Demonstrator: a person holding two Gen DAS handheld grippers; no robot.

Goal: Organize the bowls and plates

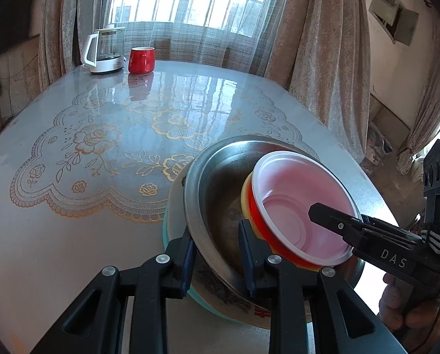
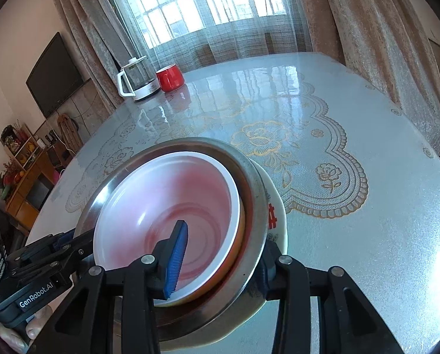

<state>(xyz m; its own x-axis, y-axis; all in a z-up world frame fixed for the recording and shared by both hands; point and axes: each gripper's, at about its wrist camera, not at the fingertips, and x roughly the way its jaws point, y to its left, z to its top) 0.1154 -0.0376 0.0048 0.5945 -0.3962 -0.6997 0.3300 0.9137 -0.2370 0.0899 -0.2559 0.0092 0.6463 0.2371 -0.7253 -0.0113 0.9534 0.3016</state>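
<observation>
Steel, plastic and china sit nested at the near edge of my table (image 1: 108,236): a red plastic bowl (image 1: 305,206) with a white inside rests tilted in a steel bowl (image 1: 217,183), and that one sits in a white ceramic bowl (image 2: 275,215) with red characters and a dark print on its side.

My left gripper (image 1: 218,261) straddles the near-left wall of the steel bowl, one blue pad outside the rim and the other inside, and they seem to pinch rim and wall between them. My right gripper (image 2: 220,261) comes in from the near-right side of the stack. One finger (image 2: 177,258), with its ribbed blue pad, reaches down inside the red bowl, while the other sits outside, against the ceramic bowl, so the jaws span the walls of all three. Whether those pads press or only bracket the stack, I cannot tell.

Gold flowers and a lace pattern cover the glossy tabletop. Far off, by the curtained window, a glass kettle (image 1: 106,51) with a white handle stands just left of a red mug (image 1: 141,60), well apart from my bowls.
</observation>
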